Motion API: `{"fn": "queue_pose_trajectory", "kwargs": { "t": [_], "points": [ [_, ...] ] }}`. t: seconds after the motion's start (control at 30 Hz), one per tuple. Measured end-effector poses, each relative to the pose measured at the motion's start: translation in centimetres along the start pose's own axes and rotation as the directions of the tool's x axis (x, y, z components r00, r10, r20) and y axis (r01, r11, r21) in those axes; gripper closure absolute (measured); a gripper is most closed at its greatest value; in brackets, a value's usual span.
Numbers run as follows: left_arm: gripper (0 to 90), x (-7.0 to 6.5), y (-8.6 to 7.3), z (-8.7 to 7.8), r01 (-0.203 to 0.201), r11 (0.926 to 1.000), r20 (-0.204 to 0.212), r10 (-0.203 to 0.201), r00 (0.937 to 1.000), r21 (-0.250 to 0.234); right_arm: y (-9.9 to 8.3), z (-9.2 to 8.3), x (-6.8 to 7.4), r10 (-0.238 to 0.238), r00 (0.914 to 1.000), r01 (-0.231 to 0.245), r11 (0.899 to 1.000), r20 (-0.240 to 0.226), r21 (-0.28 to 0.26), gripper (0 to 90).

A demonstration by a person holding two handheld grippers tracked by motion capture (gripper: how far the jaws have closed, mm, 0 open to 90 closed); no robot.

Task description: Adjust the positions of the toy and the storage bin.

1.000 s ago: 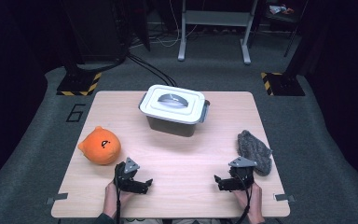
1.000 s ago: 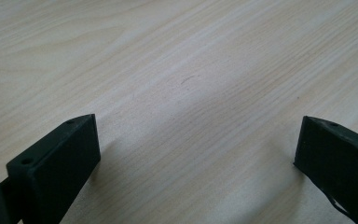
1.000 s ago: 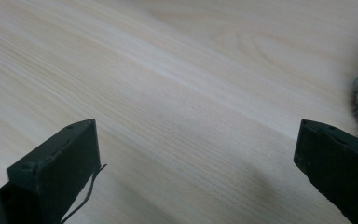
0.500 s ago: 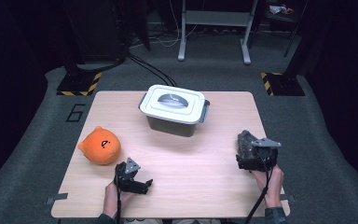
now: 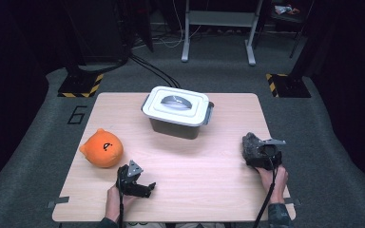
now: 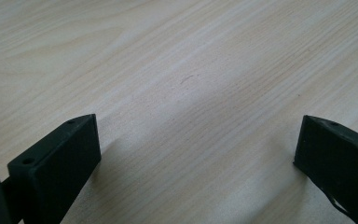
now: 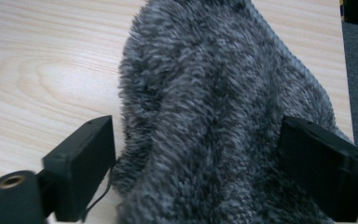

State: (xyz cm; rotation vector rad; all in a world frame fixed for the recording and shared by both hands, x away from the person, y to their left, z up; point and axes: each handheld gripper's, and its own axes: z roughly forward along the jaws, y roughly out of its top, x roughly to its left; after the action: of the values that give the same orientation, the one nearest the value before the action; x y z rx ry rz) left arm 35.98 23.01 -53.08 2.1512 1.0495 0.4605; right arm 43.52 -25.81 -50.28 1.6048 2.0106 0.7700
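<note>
Fuzzy grey knitted cloth (image 7: pixel 214 107) lies between the just-closing right gripper (image 7: pixel 196 163) jaws, long axis running ahead, not yet clamped.

A large numeral "6" (image 5: pixel 77 115) is marked on the grey floor (image 5: pixel 38 142) left of the table (image 5: pixel 209 190).

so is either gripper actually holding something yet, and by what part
Nothing is gripped yet. The right gripper straddles the near end of the grey fuzzy cloth, its jaws just closing. The left gripper is open over bare table.
</note>
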Motion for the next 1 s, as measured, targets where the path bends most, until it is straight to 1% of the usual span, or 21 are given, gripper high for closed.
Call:
{"fn": "queue_pose_trajectory", "kwargs": {
  "t": [0.07, 0.13, 0.23, 0.27, 0.33, 0.4, 0.47, 0.5, 0.53, 0.57, 0.67, 0.7, 0.8, 0.83, 0.87, 0.9, 1.0],
  "points": [
    [0.0, 0.0, 0.0, 0.0, 0.001, 1.0, 0.0, -0.001, 1.0, -0.001, -0.2, 0.3, -0.2, 0.01, 0.9999, -0.01, 1.0, -0.002, 0.001, 15.6],
    [0.0, 0.0, 0.0, 0.0, 0.0, 1.0, 0.0, 0.0, 1.0, -0.001, -0.5, 0.6, -0.3, 0.024, 0.9997, -0.024, 1.0, -0.002, 0.006, 21.2],
    [0.0, 0.0, 0.0, 0.0, -0.001, 1.0, 0.001, 0.001, 1.0, 0.0, -0.8, 0.9, -0.5, 0.025, 0.9995, -0.025, 1.0, -0.019, -0.013, 29.0],
    [0.0, 0.0, 0.0, 0.0, 0.0, 1.0, 0.0, 0.0, 1.0, -0.001, -0.8, 0.9, -0.5, 0.024, 0.9995, -0.024, 1.0, -0.02, -0.014, 36.1],
    [0.0, 0.0, 0.0, 0.0, 0.0, 1.0, 0.0, 0.0, 1.0, -0.001, -1.0, 0.8, -0.7, 0.025, 0.9995, -0.025, 0.999, -0.018, -0.045, 49.4],
    [0.0, 0.0, 0.0, 0.0, 0.0, 1.0, 0.0, 0.0, 1.0, -0.001, -1.2, 0.8, -0.7, 0.035, 0.9992, -0.036, 0.997, -0.022, -0.063, 59.5],
    [0.0, 0.0, 0.0, 0.0, 0.0, 1.0, 0.0, 0.0, 1.0, -0.001, -1.4, 0.7, -0.9, 0.026, 0.999, -0.029, 0.996, -0.037, -0.08, 67.0],
    [0.0, 0.0, 0.0, 0.0, 0.0, 1.0, 0.0, 0.0, 1.0, -0.001, -1.5, 0.7, -0.9, 0.039, 0.9983, -0.042, 0.995, -0.043, -0.089, 68.9],
    [0.0, 0.0, 0.0, 0.0, 0.0, 1.0, 0.0, 0.0, 1.0, -0.001, -1.6, 0.6, -1.0, 0.032, 0.9984, -0.036, 0.995, -0.047, -0.093, 70.7],
    [0.0, 0.0, 0.0, 0.0, 0.0, 1.0, 0.0, 0.0, 1.0, -0.001, -1.7, 0.6, -0.9, 0.036, 0.9981, -0.041, 0.994, -0.049, -0.098, 71.6],
    [0.0, 0.0, 0.0, 0.0, 0.0, 1.0, 0.0, 0.0, 1.0, 0.0, -1.8, 0.0, -0.2, 0.021, 0.9972, -0.029, 0.993, -0.072, -0.113, 72.6],
    [0.0, 0.0, 0.0, 0.0, -0.002, 1.0, 0.001, 0.002, 1.0, -0.001, -1.8, -0.2, 0.0, 0.009, 0.9967, -0.019, 0.993, -0.08, -0.117, 72.6],
    [0.0, 0.0, 0.0, 0.0, -0.01, 0.9999, -0.001, 0.01, 1.0, 0.003, -1.7, -1.4, 1.6, -0.041, 0.9916, 0.023, 0.99, -0.123, -0.142, 72.5],
    [0.0, 0.0, 0.0, 0.0, -0.009, 1.0, 0.001, 0.009, 1.0, 0.003, -1.6, -1.7, 2.2, -0.056, 0.9887, 0.034, 0.988, -0.139, -0.151, 72.5],
    [0.0, 0.0, 0.0, 0.0, -0.009, 1.0, -0.001, 0.009, 1.0, 0.003, -1.6, -2.0, 2.8, -0.082, 0.985, 0.058, 0.986, -0.152, -0.153, 72.5],
    [0.0, 0.0, 0.0, 0.0, -0.009, 1.0, -0.001, 0.009, 1.0, 0.003, -1.5, -2.2, 3.4, -0.093, 0.9817, 0.066, 0.985, -0.166, -0.159, 72.4],
    [0.0, 0.0, 0.0, 0.0, -0.002, 1.0, -0.001, 0.002, 1.0, -0.002, -1.4, -2.6, 5.4, -0.135, 0.9676, 0.098, 0.98, -0.214, -0.172, 72.3]
  ]
}}
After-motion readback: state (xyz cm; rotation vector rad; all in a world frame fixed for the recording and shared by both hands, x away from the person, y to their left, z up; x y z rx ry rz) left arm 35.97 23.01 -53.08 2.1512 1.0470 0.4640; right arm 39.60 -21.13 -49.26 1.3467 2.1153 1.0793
